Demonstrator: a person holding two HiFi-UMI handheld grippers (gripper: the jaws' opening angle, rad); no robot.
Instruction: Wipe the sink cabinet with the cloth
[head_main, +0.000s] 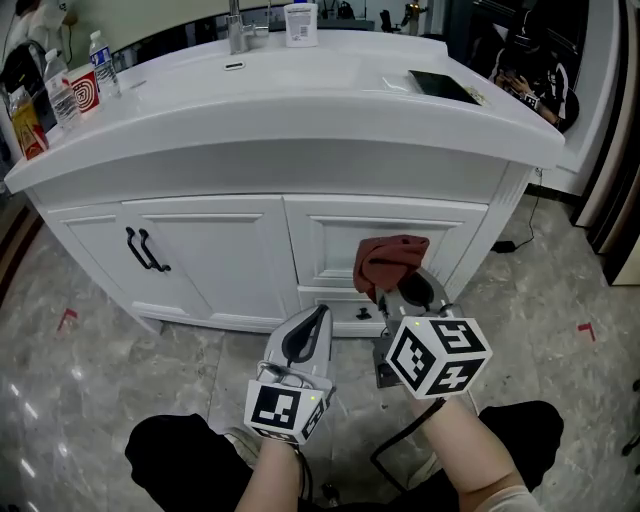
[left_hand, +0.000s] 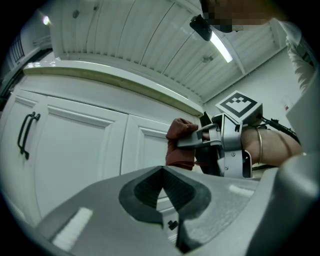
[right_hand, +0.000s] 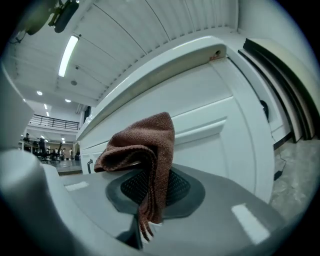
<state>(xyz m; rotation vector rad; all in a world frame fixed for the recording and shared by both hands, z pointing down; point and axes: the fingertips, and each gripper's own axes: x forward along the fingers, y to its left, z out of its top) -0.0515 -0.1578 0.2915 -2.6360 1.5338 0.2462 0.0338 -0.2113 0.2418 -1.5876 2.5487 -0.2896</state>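
Right gripper (head_main: 398, 288) clamped nubby rust-brown terry cloth (head_main: 390, 258), centre frame, at glossy white panelled sink cabinet (head_main: 210, 262). Left gripper (head_main: 306, 333) jaws pressed together, empty. Only right gripper view showed cloth's folded edge draping over ribbed pads (right_hand: 180, 187).

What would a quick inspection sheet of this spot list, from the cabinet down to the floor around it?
Surface: white sink cabinet, doors shut.
Job's things: reddish-brown cloth in front of the right-hand door panel; contact unclear.
Clutter: bottles, a cup and a dark flat item on the countertop.
Grippers: right hand-held gripper shut on the cloth; left hand-held gripper shut, empty.
Cables: black cable trailing below the right hand-held gripper.
Surroundings: grey stone-look floor with red tape marks.
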